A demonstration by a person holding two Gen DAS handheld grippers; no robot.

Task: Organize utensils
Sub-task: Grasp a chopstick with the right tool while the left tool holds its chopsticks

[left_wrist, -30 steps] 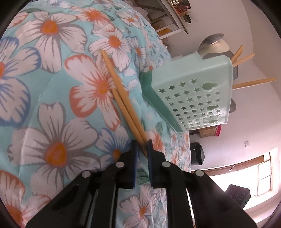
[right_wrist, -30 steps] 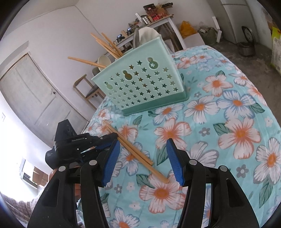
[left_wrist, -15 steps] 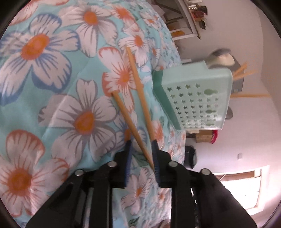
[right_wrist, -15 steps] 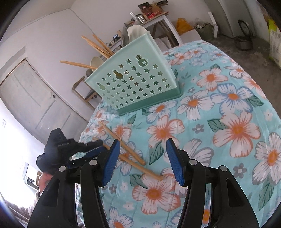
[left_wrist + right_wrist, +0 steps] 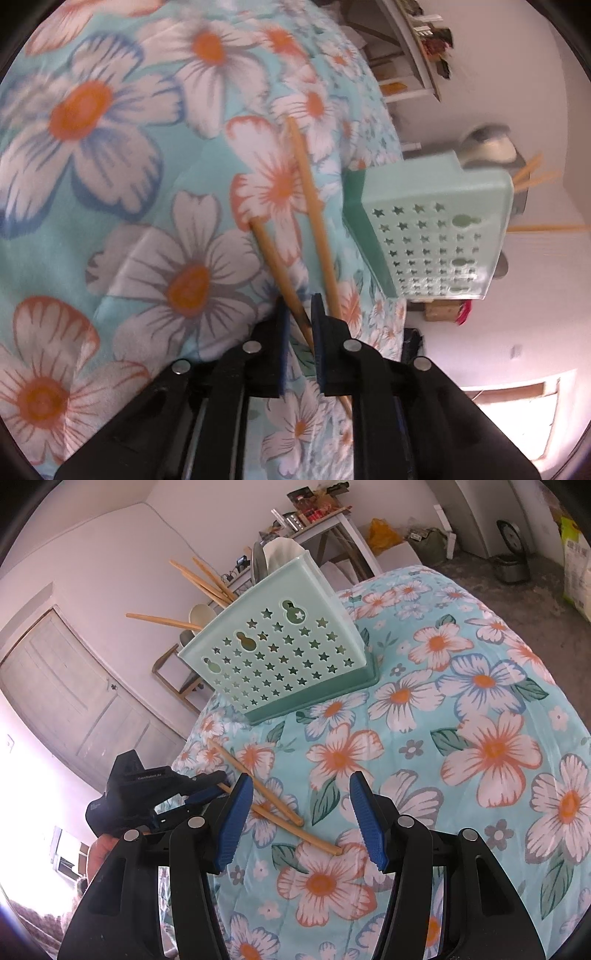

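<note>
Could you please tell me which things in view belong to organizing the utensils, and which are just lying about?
Part of the job:
- left gripper, jaws just closing on one chopstick
- second chopstick
- mint utensil basket
- right gripper, open

Just lying about:
- floral cloth
- cluttered side table
- door

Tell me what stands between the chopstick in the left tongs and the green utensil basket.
Only the second chopstick, lying on the cloth beside the gripped chopstick, on the side toward the basket. The left tongs have just been closing on that gripped one. Otherwise bare floral cloth.
</note>
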